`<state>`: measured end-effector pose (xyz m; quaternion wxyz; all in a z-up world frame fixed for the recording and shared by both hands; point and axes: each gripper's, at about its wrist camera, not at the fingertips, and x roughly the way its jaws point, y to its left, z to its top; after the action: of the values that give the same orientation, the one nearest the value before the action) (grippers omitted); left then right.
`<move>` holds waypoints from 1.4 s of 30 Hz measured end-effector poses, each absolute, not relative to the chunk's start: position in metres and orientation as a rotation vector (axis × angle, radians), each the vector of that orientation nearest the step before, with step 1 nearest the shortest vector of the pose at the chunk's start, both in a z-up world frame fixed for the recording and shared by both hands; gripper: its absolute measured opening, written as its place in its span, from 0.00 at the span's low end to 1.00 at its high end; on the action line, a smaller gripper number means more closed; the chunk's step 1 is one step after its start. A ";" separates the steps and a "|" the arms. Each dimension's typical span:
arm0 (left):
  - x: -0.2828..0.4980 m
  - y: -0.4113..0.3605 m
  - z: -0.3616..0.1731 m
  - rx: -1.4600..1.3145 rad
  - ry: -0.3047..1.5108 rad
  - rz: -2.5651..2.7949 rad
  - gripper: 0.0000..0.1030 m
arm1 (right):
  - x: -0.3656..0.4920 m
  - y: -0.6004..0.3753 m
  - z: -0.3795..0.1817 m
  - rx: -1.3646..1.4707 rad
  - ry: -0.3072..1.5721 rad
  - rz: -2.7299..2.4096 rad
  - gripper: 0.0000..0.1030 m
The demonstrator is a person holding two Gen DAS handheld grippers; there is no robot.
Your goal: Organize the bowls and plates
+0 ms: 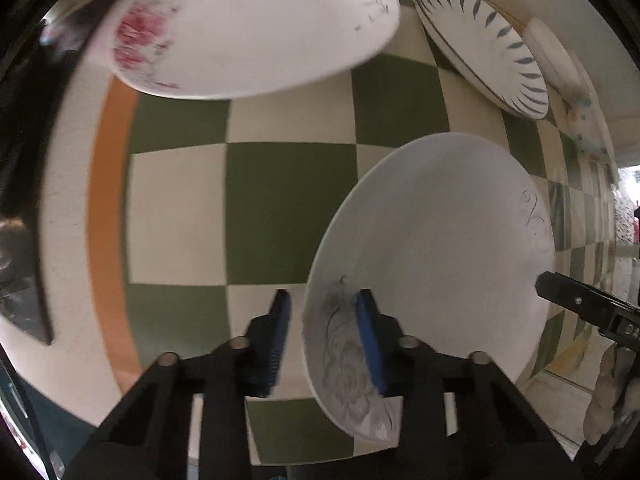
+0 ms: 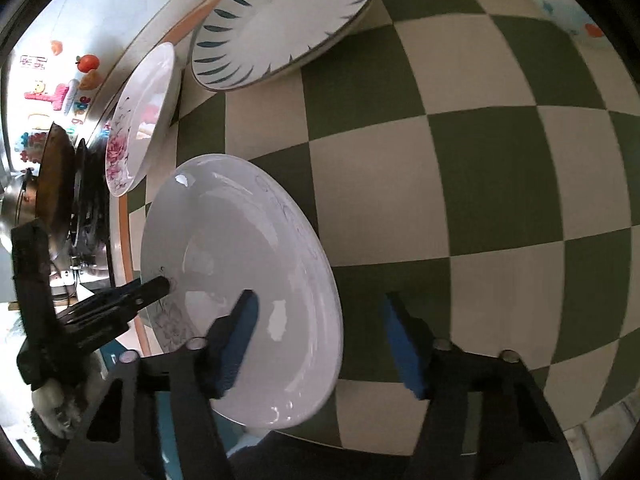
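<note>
Left gripper (image 1: 322,338): jaws straddle the rim of the white grey-flower plate (image 1: 436,264), ready to lift it.
Right gripper (image 2: 320,340): jaws wide, holding nothing, around the same rim.

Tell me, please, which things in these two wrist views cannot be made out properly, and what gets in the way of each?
- Pink-flowered plate: left wrist view, motion-blurred, and its far rim is cut off by the top edge.
- Spotted dish: right wrist view, cropped by the top right corner, so its shape is unclear.
- White plate: near rim hidden behind the right gripper.
- Whether the left gripper actually pinches that plate's rim: cannot tell.
</note>
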<state>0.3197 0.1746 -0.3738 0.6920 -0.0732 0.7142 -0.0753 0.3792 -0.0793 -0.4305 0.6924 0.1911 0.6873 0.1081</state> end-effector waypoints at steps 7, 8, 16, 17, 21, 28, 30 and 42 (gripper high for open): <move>0.322 0.173 -0.370 -0.179 1.571 -0.198 0.27 | 0.381 -0.080 -0.440 0.461 1.515 0.220 0.14; 0.321 0.172 -0.368 -0.172 1.566 -0.199 0.27 | 0.381 -0.080 -0.441 0.456 1.510 0.228 0.13; 0.320 0.154 -0.360 -0.150 1.536 -0.171 0.27 | 0.380 -0.086 -0.434 0.423 1.490 0.267 0.13; 0.320 0.152 -0.358 -0.152 1.533 -0.169 0.27 | 0.380 -0.087 -0.432 0.422 1.486 0.272 0.13; 0.324 0.140 -0.346 -0.137 1.517 -0.172 0.27 | 0.382 -0.101 -0.419 0.418 1.463 0.289 0.13; 0.331 0.097 -0.333 -0.128 1.496 -0.197 0.27 | 0.381 -0.147 -0.405 0.436 1.436 0.277 0.13; 0.334 0.082 -0.331 -0.119 1.495 -0.206 0.27 | 0.379 -0.167 -0.403 0.446 1.429 0.267 0.13; 0.341 0.013 -0.348 -0.075 1.505 -0.236 0.27 | 0.371 -0.244 -0.421 0.467 1.438 0.230 0.13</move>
<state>0.3410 0.0135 -0.3484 0.7231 -0.0341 0.6816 -0.1070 0.3708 -0.2436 -0.4210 0.7215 0.2115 0.6511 0.1040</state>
